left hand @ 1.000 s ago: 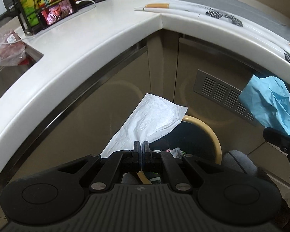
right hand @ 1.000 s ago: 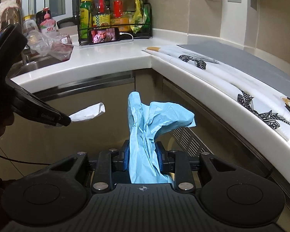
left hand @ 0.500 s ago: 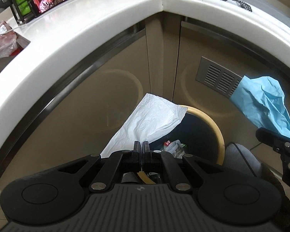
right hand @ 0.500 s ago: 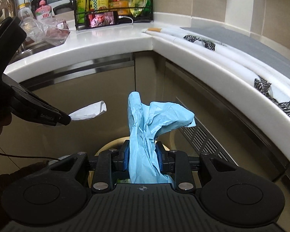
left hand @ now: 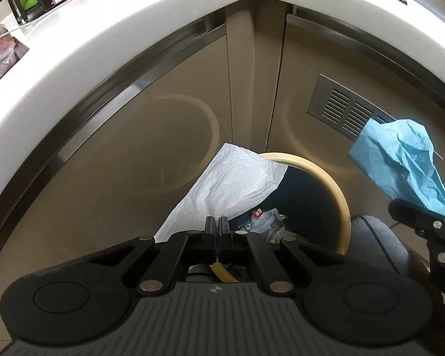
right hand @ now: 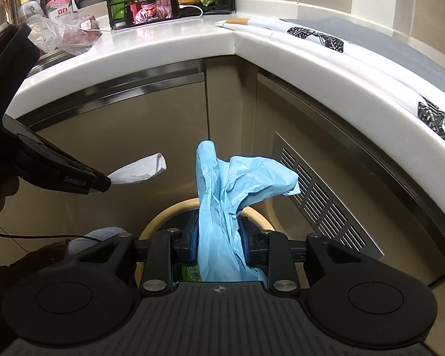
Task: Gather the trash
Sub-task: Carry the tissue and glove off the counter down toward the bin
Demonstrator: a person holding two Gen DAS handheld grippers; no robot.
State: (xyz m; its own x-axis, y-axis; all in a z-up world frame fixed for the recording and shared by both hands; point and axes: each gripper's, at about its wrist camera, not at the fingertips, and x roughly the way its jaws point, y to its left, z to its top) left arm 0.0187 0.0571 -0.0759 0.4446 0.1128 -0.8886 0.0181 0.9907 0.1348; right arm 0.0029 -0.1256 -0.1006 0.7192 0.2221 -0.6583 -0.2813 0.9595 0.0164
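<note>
while left gripper (left hand: 216, 231) pinches tissue (left hand: 231, 184), right gripper (right hand: 219, 246) clamps blue paper (right hand: 231, 195), bin (left hand: 339, 195) below

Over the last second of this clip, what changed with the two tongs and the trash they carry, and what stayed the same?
Both tongs came down toward the trash bin: the countertop slid up in both views and the bin's rim now shows below the right tongs. Nothing was released. The left tongs stay shut on the white tissue, the right tongs stay shut on the blue paper; neither piece is in the bin yet.
</note>
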